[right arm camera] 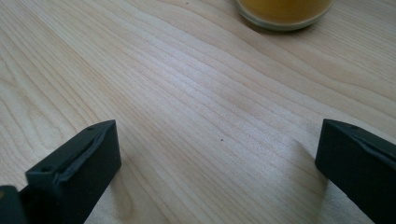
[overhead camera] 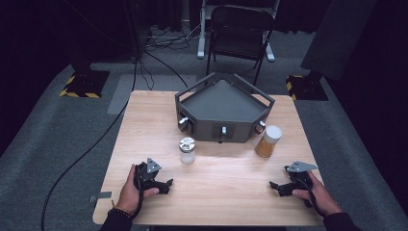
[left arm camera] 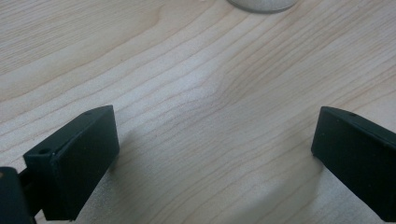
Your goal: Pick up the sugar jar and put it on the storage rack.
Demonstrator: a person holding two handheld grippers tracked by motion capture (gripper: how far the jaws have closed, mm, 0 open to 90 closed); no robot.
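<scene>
A dark grey five-sided rack (overhead camera: pixel 224 103) with small knobs on its front stands at the back middle of the wooden table (overhead camera: pixel 216 175). In front of it at the left is a small shaker with a silver lid (overhead camera: pixel 187 150), whose base (left arm camera: pixel 262 4) shows at the top of the left gripper view. At the rack's right stands a jar of orange powder with a white lid (overhead camera: pixel 268 141), and its base (right arm camera: pixel 285 11) is seen from the right gripper. My left gripper (overhead camera: pixel 166 185) rests open near the front left, empty. My right gripper (overhead camera: pixel 275 186) is open at the front right, empty.
Bare wood (left arm camera: pixel 210 93) lies between both pairs of jaws. Behind the table stands a black folding chair (overhead camera: pixel 238 29). Cables (overhead camera: pixel 96 139) run across the grey carpet at the left. Yellow-striped stand bases (overhead camera: pixel 82 84) sit at both back corners.
</scene>
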